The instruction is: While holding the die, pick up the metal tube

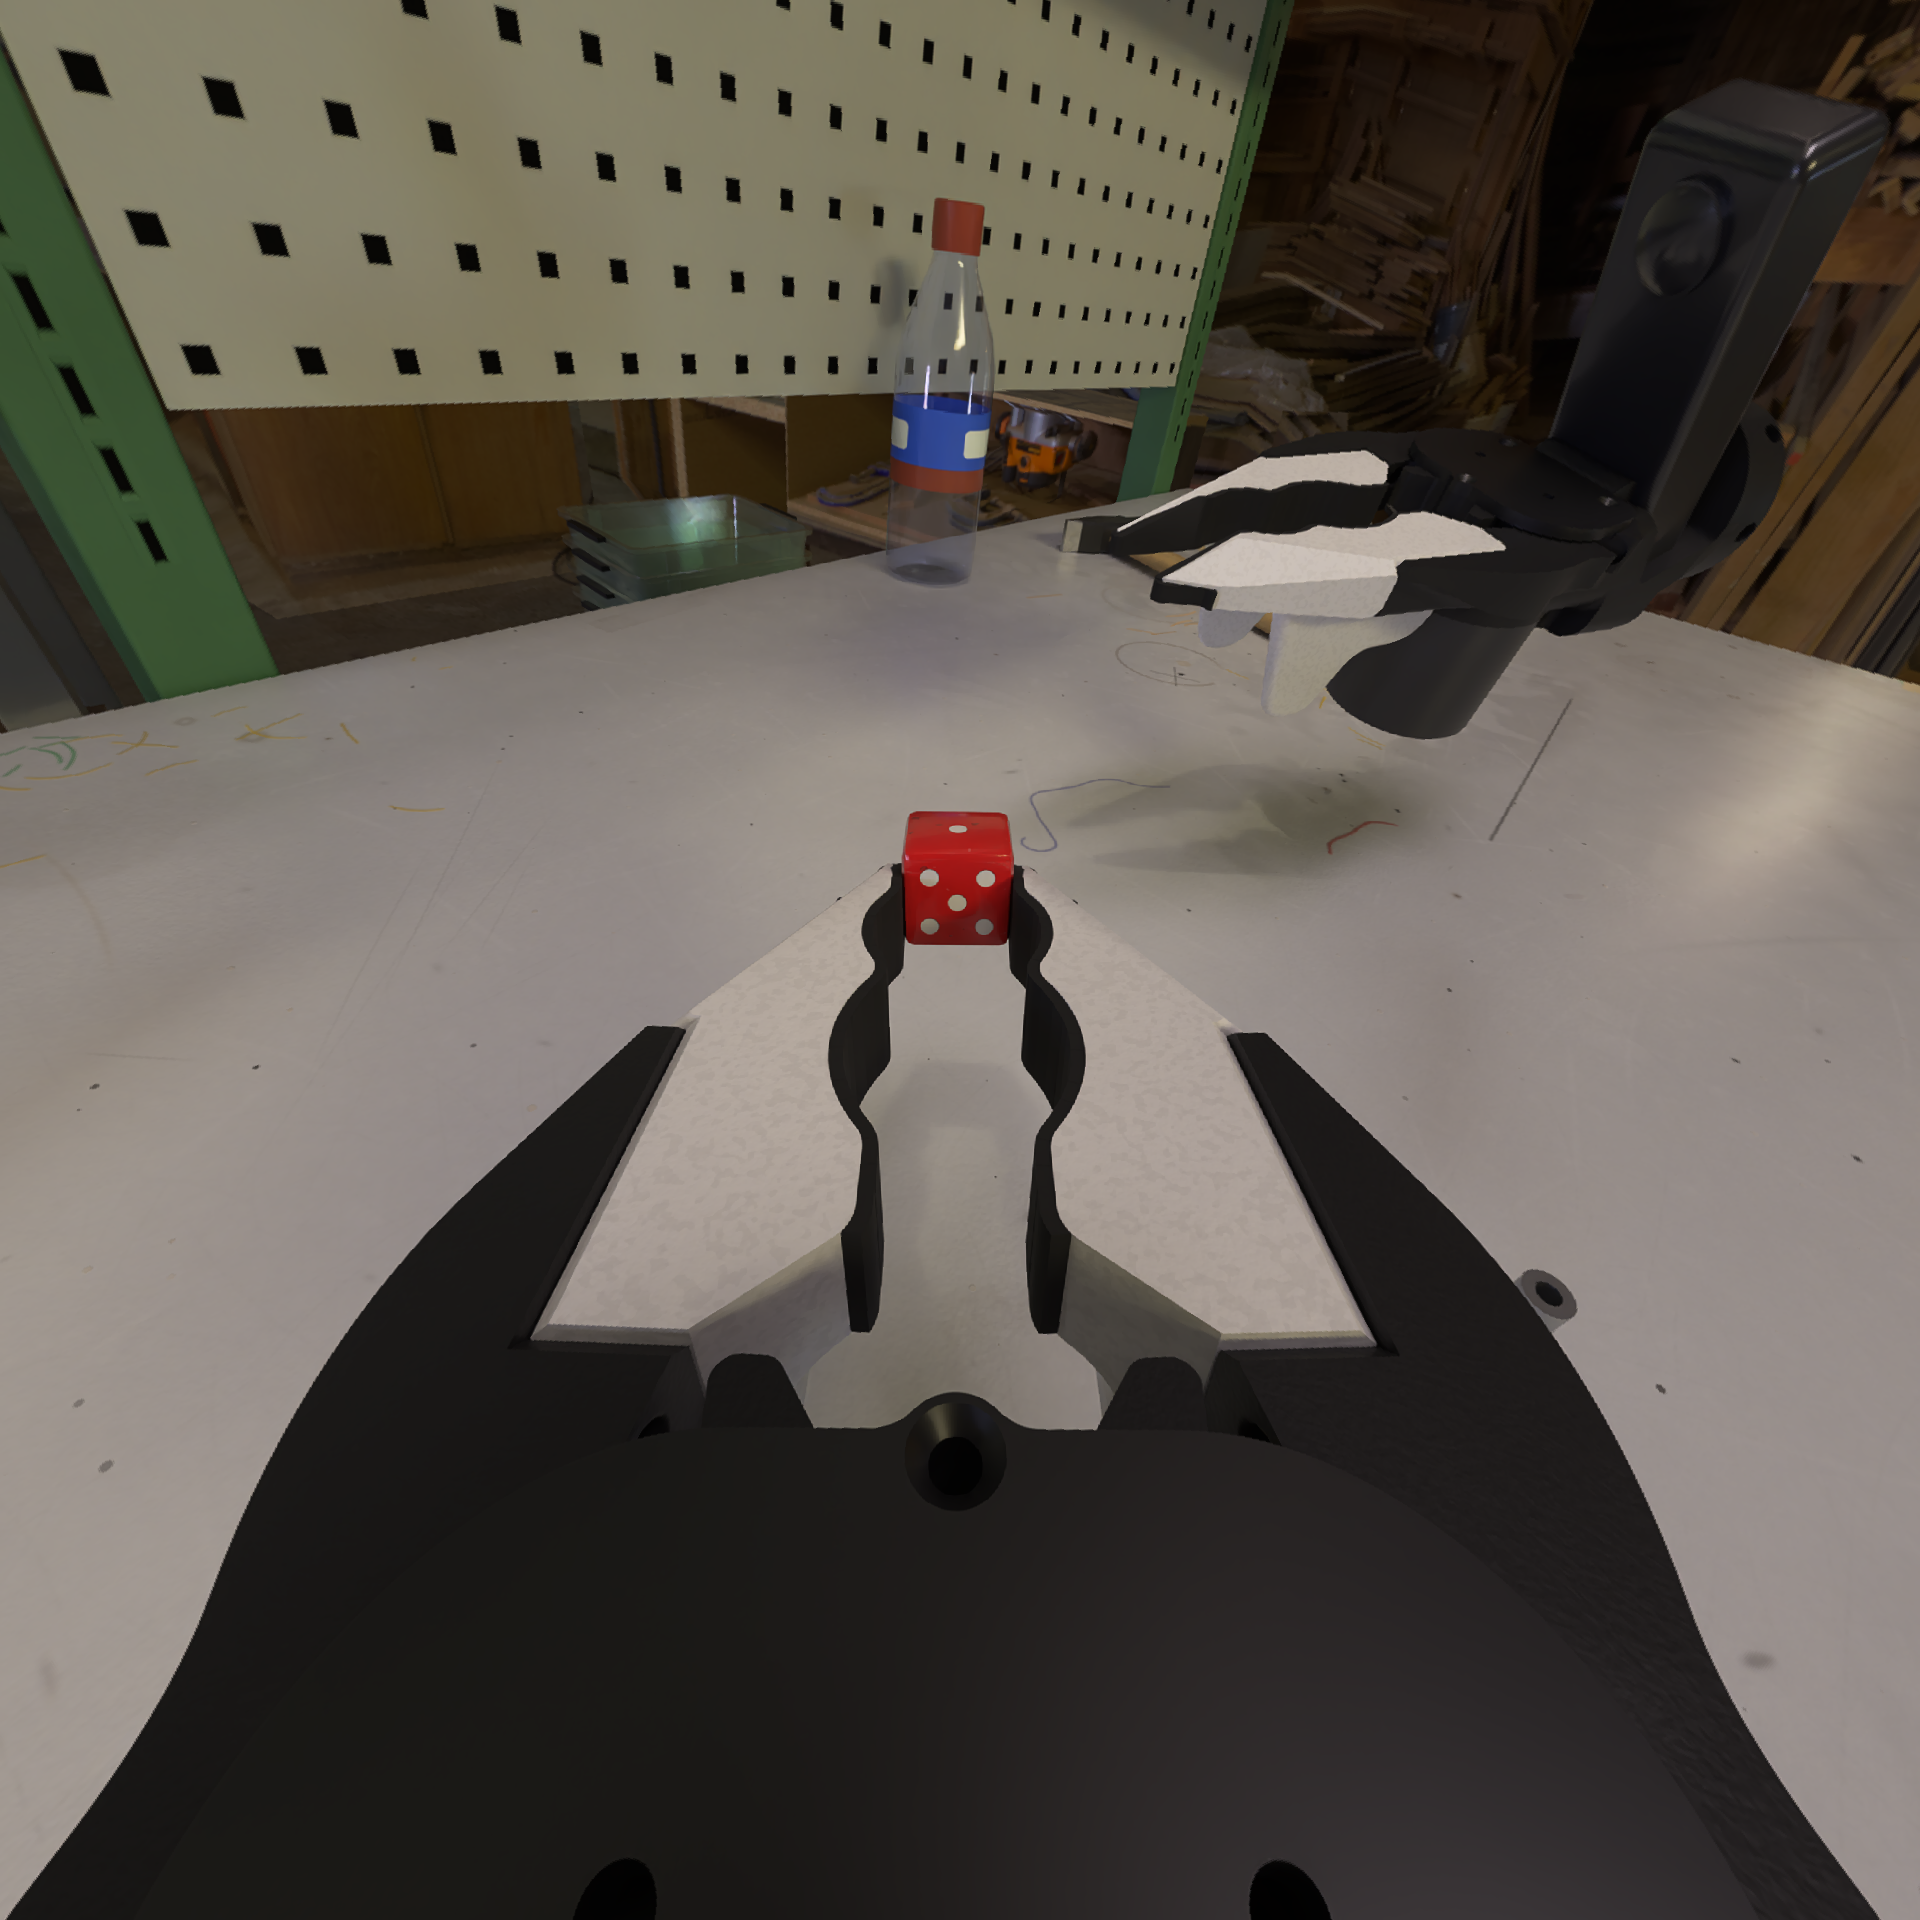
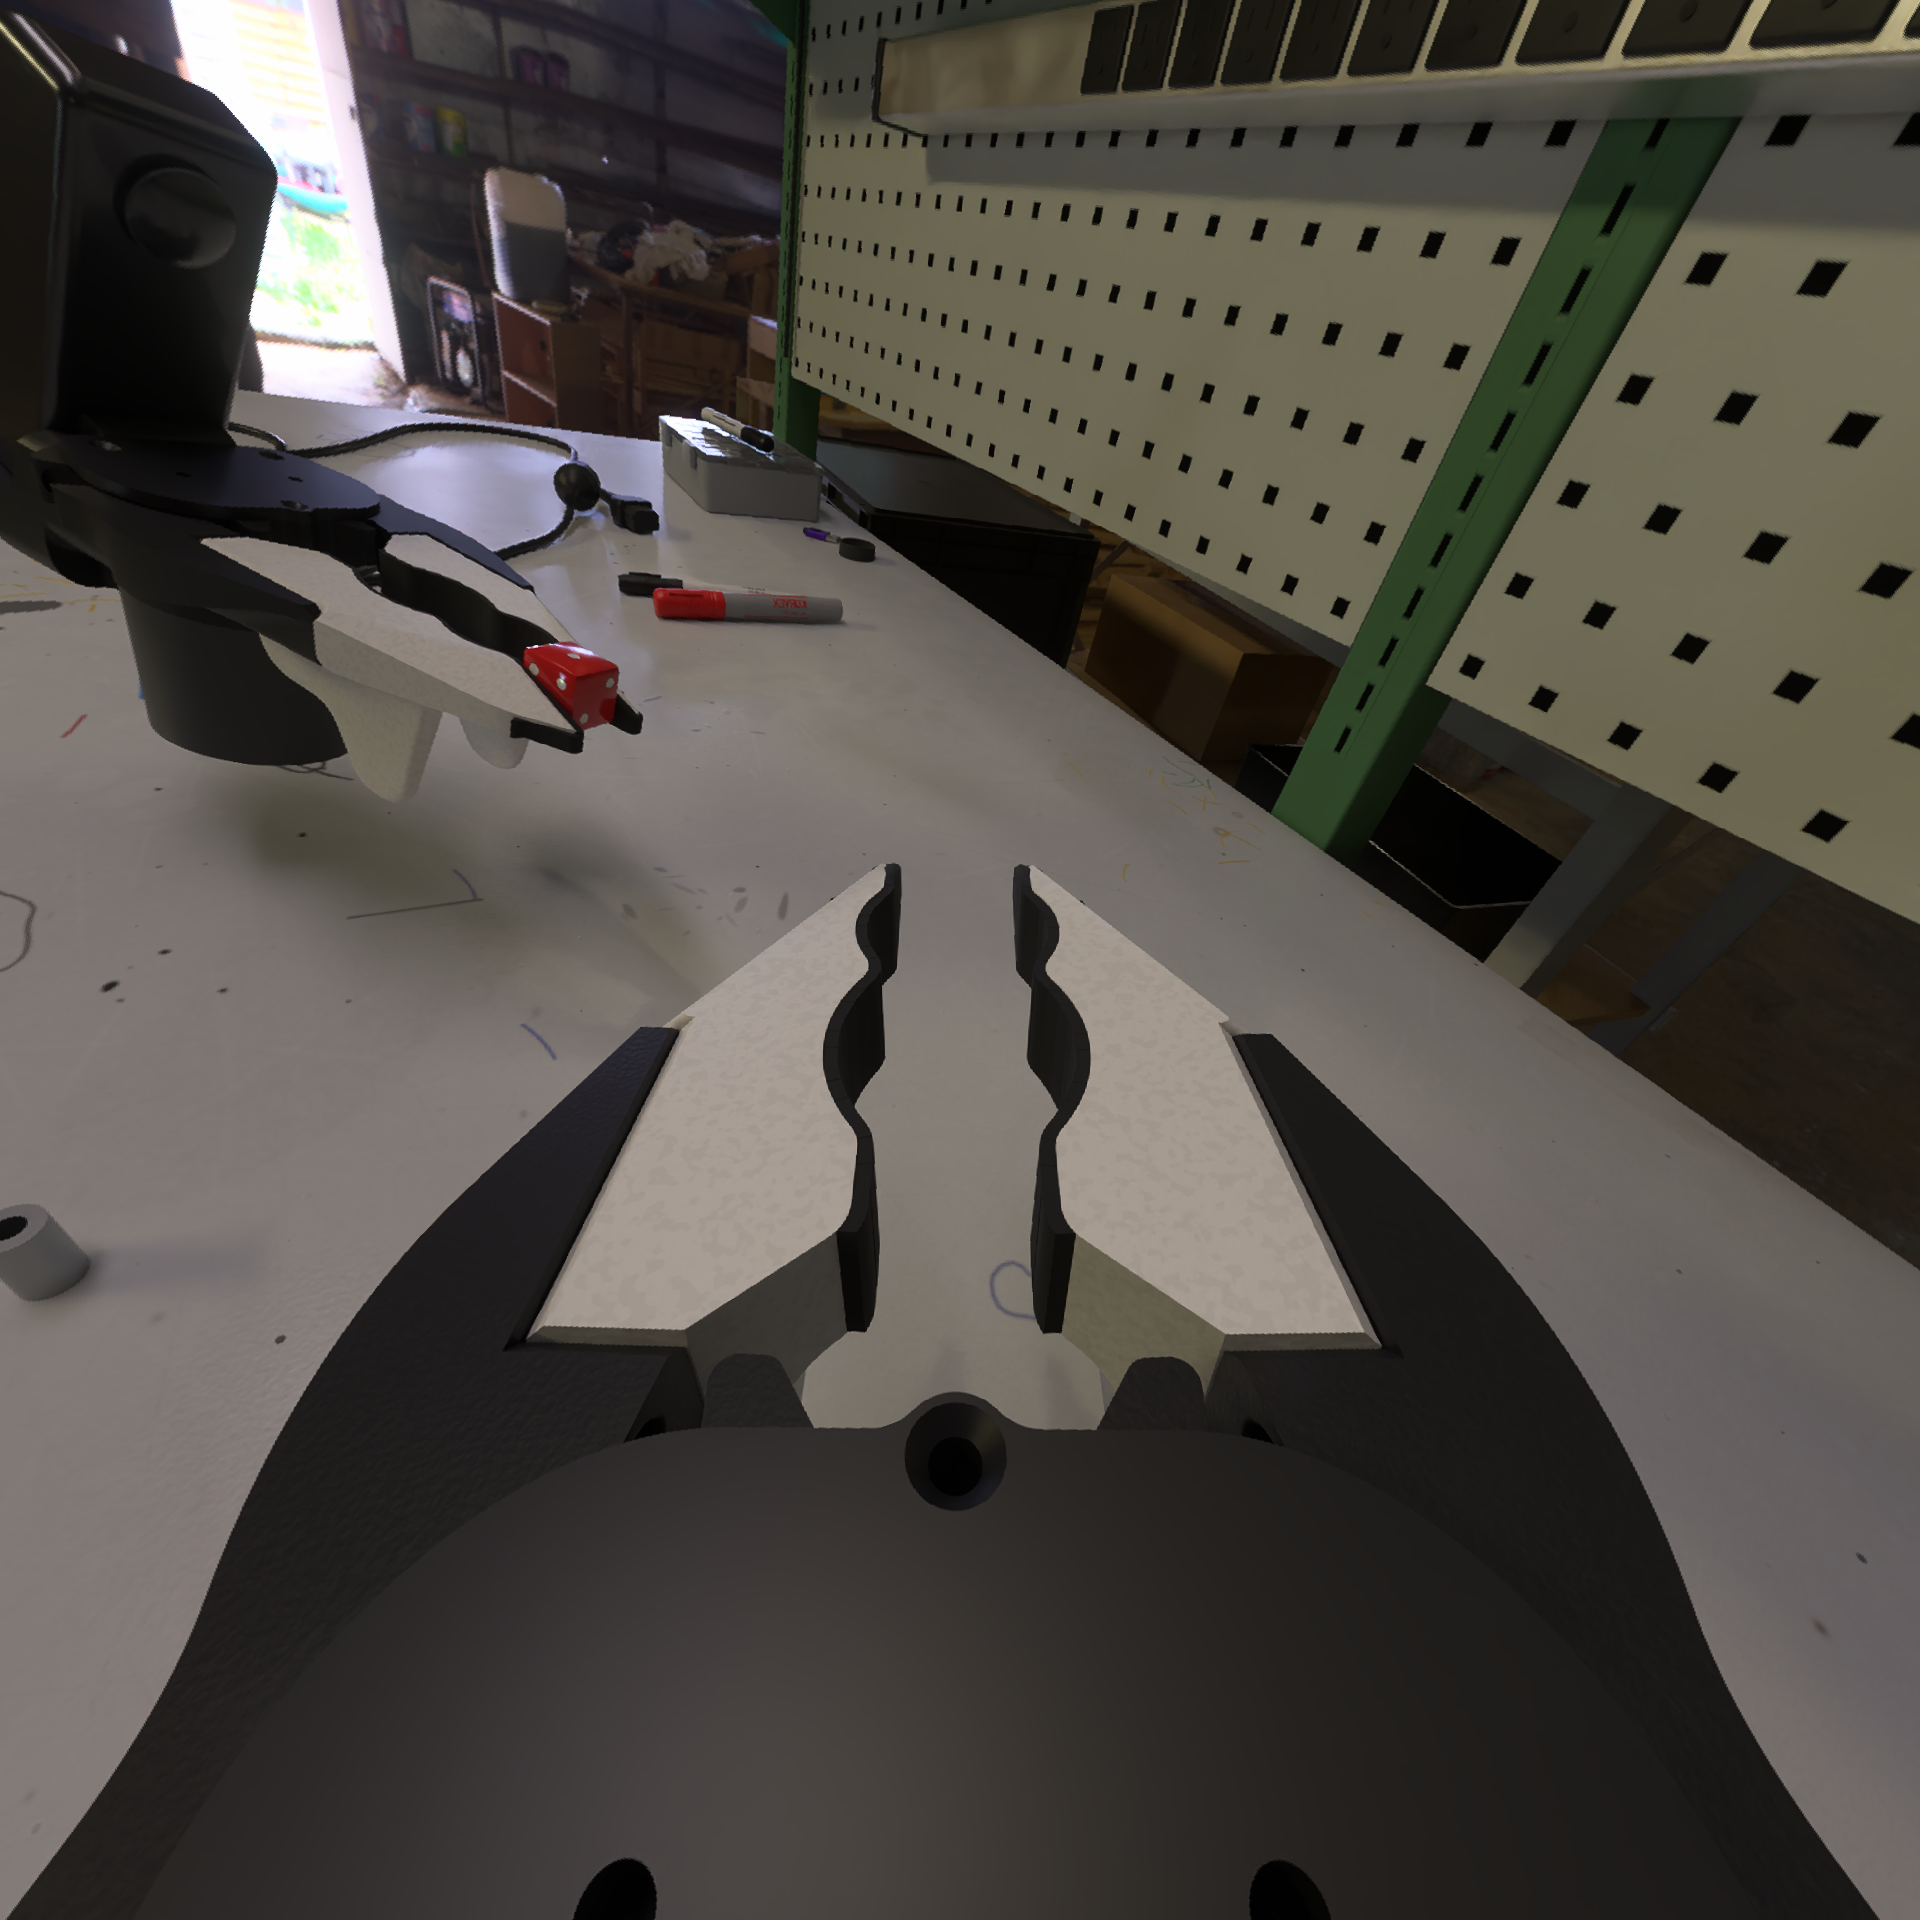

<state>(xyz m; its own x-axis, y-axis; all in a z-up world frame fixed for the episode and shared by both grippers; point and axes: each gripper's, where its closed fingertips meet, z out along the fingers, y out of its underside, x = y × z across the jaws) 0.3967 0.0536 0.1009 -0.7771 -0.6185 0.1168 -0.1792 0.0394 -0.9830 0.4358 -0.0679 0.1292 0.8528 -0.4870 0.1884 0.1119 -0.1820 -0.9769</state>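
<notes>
Left claw (image 1: 957, 883) grips die (image 1: 957, 879) | right claw (image 2: 957, 883) empty, parted

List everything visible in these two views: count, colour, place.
die: 1, red with white dots, between the left gripper's fingertips
metal tube: 1, grey, lying on the table at the right wrist view's left edge
bottle: 1, clear, red cap, blue band, upright at the far table edge
marker: 1, grey with red cap, lying on the table
grey box: 1, near the pegboard
table: 1, white, scribbled
pegboard: cream, green posts
left gripper: shut on die
right gripper: open, empty
</notes>
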